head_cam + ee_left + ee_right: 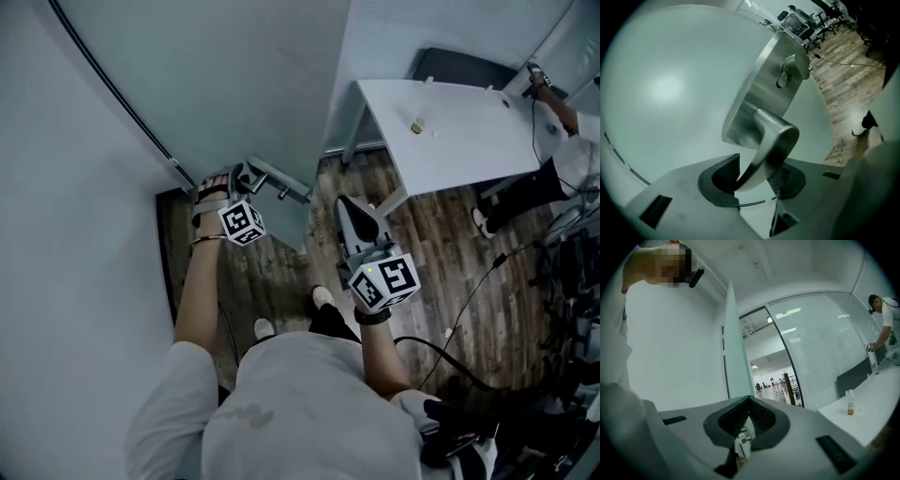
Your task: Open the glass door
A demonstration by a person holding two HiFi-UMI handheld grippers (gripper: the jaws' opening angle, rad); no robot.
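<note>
The left gripper (757, 177) is clamped on the handle (771, 140) of the frosted glass door (670, 89). Its two dark pads press the free end of the metal lever from either side. The lever springs from a brushed steel plate (761, 89) fixed to the glass, and a small lock knob (790, 70) sits on the same plate further along.

From the head view, the left gripper (246, 180) meets the handle (279, 184) at the free edge of the door (234, 75), with the wearer's bare forearm stretched out behind it. The door stands partly open. In the right gripper view its thin edge (733, 348) rises upright, with an open doorway and a long bright room to the right of it.

The right gripper (749, 403) is closed and holds nothing, its pads meeting at the tips. In the head view it (350, 214) hangs in the air to the right of the handle, apart from it, above the wood floor (450, 262).

A white surface (469, 131) stands further right with a small bottle (850, 406) on it, and another person (885, 319) leans at its far end.
</note>
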